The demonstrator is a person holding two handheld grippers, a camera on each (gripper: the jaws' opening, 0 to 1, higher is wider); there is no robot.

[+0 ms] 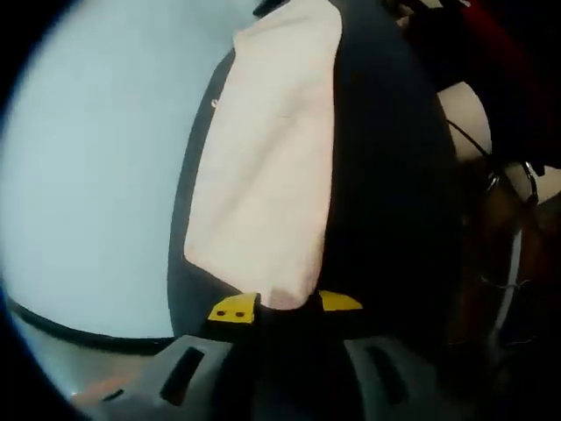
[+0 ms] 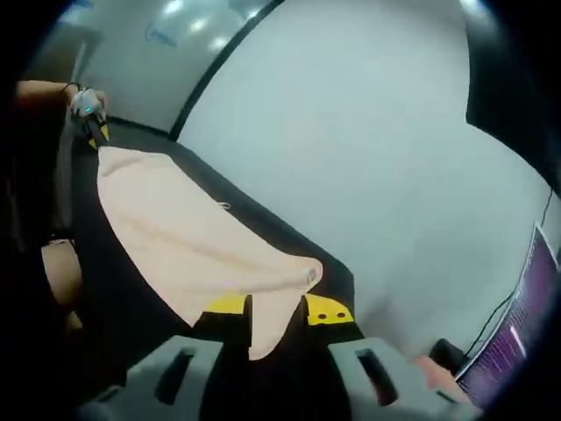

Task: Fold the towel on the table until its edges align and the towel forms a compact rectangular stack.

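Black table [image 2: 131,298] under pale towel [image 2: 175,237]; left gripper [image 1: 285,305] and right gripper [image 2: 279,311] both clamp its edge, mid-fold. Next: carry edge across, align.

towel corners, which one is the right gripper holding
The towel corner with the small tag, pinched in the right gripper at the bottom of its view; the left gripper holds the far corner.

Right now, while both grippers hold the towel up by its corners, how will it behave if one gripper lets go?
The towel is probably floppy: it sags and creases between the right gripper and the left gripper. The freed corner would likely drop onto the black table. It seems light, since pinches at its edge hold it up.
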